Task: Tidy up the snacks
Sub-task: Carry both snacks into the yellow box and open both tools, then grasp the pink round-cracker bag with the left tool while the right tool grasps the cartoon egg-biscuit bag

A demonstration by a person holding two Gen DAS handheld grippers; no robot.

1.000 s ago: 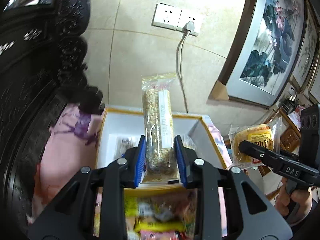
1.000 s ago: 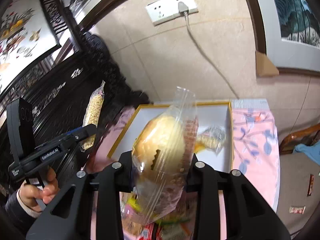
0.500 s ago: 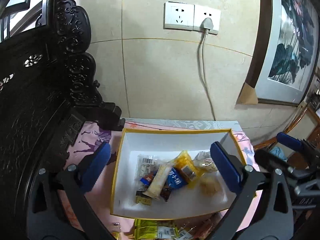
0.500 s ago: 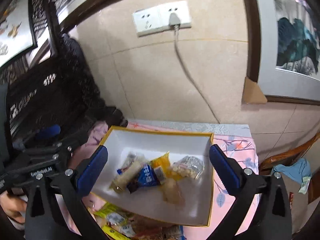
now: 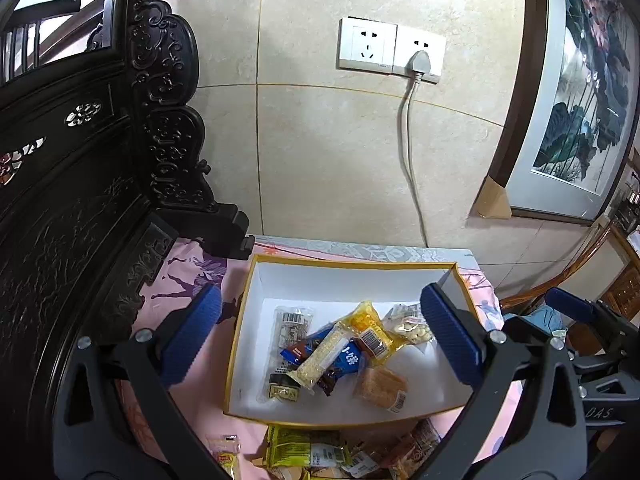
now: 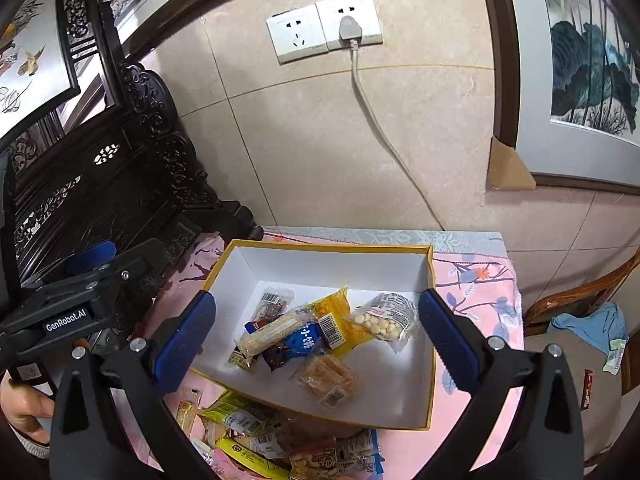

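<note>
A white box with a yellow rim (image 5: 352,262) (image 6: 332,246) stands on a pink cloth. Several wrapped snacks lie in it: a grain bar (image 5: 324,356) (image 6: 268,334), a bun in clear wrap (image 5: 380,388) (image 6: 326,378), a yellow packet (image 5: 370,330) and a bag of white balls (image 6: 382,318). My left gripper (image 5: 320,338) is open and empty above the box. My right gripper (image 6: 314,334) is open and empty above the box. A loose pile of snacks (image 5: 332,454) (image 6: 272,438) lies on the cloth in front of the box.
A dark carved wooden bench (image 5: 80,208) stands at the left. A tiled wall with a socket and cable (image 5: 412,140) is behind the table. A framed painting (image 5: 576,92) leans at the right. A wooden chair with blue cloth (image 6: 588,324) stands at the right.
Both grippers opened. The grain bar left my left gripper and the bun left my right gripper; both now lie in the box. Both grippers drew back and up.
</note>
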